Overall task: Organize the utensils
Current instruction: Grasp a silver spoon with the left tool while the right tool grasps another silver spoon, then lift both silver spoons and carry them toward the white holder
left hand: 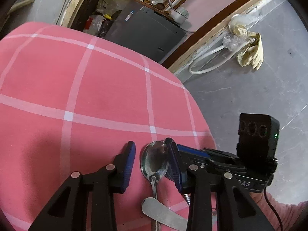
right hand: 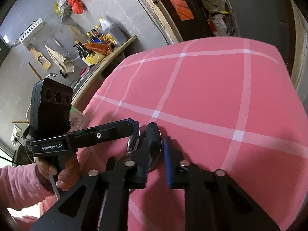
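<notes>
Nearest, at the bottom edge of the left wrist view: a flat metal handle [left hand: 161,210], lying on the pink checked cloth [left hand: 77,88] over the tabletop.

Just above it, low centre: the left tool [left hand: 150,143], spread partway, with a spoon [left hand: 155,159] between its blue pads [left hand: 129,163]. Bowl turned up toward the camera, stem running down to the flat handle. Rim against the right-hand pad, clear of the left-hand pad by a strip of cloth. Bracketed, not pinched.

Low centre of the right wrist view: the right tool [right hand: 156,144], pads drawn near each other with a narrow gap left. In that gap, a second spoon [right hand: 153,132], dark bowl on the cloth, partly hidden behind the left-hand finger. A sliver of pink between bowl and the blue pad on the right, so no pinch on show. On the hidden side, cannot tell about contact. In the left wrist view, seen side-on at lower right, tip lost behind the left tool's finger.

Left of centre in the right wrist view: the left tool again, side-on, gripped by a hand [right hand: 65,170] in a pink sleeve [right hand: 19,186], with the first spoon edge-on at its tip.

Farther off, cloth running to the table's edge. Beyond it, in the left wrist view, grey floor [left hand: 250,100] with a white hose [left hand: 204,57] and yellow gloves [left hand: 248,48] at upper right. In the right wrist view, bottles [right hand: 96,42] on a shelf at upper left.
</notes>
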`<state>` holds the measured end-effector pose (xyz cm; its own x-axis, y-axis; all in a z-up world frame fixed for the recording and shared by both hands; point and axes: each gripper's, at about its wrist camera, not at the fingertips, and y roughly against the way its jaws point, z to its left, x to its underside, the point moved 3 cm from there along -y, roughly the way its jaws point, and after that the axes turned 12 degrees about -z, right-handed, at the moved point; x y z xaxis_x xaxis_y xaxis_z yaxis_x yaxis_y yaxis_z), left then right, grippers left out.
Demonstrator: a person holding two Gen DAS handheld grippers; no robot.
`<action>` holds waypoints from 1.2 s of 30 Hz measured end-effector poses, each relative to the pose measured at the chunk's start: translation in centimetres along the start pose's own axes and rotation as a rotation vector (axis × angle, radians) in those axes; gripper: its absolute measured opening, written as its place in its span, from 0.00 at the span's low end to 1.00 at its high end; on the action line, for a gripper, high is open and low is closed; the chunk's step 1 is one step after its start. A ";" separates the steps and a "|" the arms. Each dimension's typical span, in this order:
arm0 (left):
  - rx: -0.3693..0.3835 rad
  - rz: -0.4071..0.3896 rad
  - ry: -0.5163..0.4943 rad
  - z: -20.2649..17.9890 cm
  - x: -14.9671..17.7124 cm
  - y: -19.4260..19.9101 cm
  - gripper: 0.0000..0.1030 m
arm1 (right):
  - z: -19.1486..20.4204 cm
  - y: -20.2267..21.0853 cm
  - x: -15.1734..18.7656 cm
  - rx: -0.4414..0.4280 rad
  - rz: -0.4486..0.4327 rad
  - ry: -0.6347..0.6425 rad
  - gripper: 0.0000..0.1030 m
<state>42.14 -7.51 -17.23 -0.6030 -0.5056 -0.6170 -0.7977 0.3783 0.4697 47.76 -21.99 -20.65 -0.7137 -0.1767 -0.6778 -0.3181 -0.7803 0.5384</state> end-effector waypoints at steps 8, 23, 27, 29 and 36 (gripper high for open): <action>0.022 0.023 0.020 0.1 0.2 -0.4 0.24 | 0.2 0.2 0.2 0.003 -0.007 0.003 0.04; -0.053 0.092 -0.129 -1.2 0.4 -0.6 0.15 | -2.0 4.6 1.1 0.101 -0.087 -0.058 0.04; -0.103 0.115 -0.159 -1.2 0.1 -0.7 0.06 | -1.8 4.5 1.0 0.107 -0.092 -0.062 0.04; -0.115 0.117 -0.143 -1.2 0.0 -0.7 0.05 | -1.8 4.7 1.1 0.112 -0.100 -0.070 0.04; -0.150 0.074 -0.116 -1.7 0.4 1.3 0.02 | -1.2 6.3 1.4 0.143 -0.169 -0.094 0.03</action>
<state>40.93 -8.56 -15.76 -0.6633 -0.3850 -0.6417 -0.7469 0.2869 0.5999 45.47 -27.84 -18.80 -0.6957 0.0114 -0.7183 -0.5185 -0.7000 0.4911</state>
